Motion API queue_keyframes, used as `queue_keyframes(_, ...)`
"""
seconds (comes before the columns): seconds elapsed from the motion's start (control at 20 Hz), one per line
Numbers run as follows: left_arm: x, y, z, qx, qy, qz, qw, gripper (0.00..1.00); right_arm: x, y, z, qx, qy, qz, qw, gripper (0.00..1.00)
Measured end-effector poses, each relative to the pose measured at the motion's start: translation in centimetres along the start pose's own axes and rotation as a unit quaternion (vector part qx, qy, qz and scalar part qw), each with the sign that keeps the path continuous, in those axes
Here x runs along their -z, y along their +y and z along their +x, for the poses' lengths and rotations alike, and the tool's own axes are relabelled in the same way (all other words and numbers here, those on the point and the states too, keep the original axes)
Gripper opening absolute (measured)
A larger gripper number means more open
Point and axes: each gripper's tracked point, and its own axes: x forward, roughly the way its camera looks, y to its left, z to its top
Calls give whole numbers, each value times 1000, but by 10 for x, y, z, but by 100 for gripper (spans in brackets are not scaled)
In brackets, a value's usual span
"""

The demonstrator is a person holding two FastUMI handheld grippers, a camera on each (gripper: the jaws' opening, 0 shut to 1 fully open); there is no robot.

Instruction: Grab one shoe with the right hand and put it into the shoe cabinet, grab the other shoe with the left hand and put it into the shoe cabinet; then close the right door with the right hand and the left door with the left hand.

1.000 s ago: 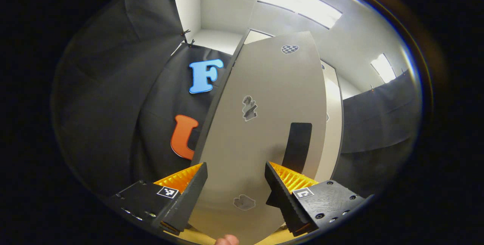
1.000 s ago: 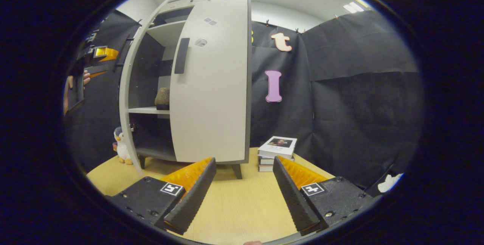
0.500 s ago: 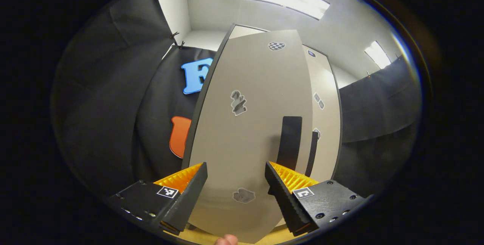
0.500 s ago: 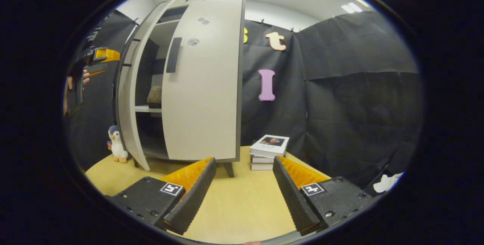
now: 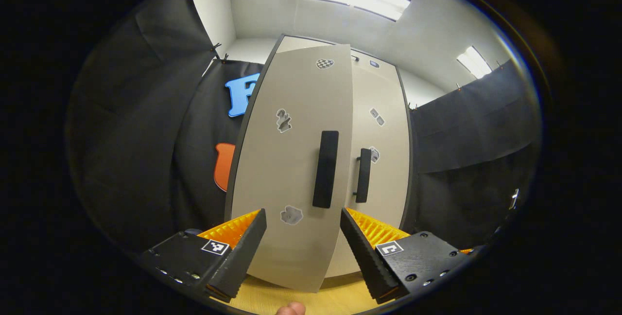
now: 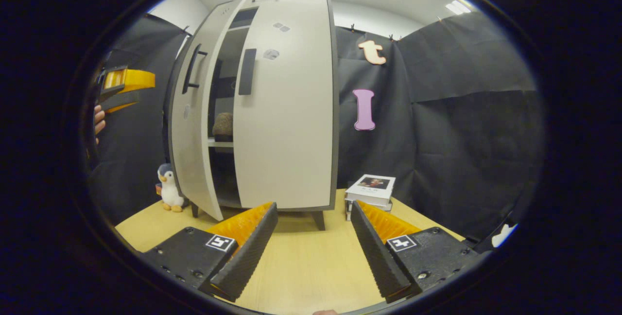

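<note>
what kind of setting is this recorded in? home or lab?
Likely a staged recording booth, not a home: black cloth walls are clipped up around a wooden table, with office ceiling lights above. Props are a shoe cabinet, a toy penguin and stacked books.

left gripper view: close, tilted up at shoe cabinet (image 5: 311,159) | right gripper view: farther, level | shared: cabinet

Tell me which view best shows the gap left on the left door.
The right gripper view: it looks at the left door edge-on, ajar, with a shoe on the shelf visible through the gap beside the shut right door. The left gripper view faces the left door head-on, so the gap is hidden.
</note>
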Motion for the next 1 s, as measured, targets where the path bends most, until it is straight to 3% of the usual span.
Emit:
queue_keyframes(0.5, 82, -11, -43, -29, 66, 11, 997, 94, 5, 5, -9, -9, 10, -6, 1000, 99)
queue_keyframes(1.0, 113, -6, -58, -42, 99, 24, 994, 94, 9, -5, -8, 5, 18, 0, 1000, 99)
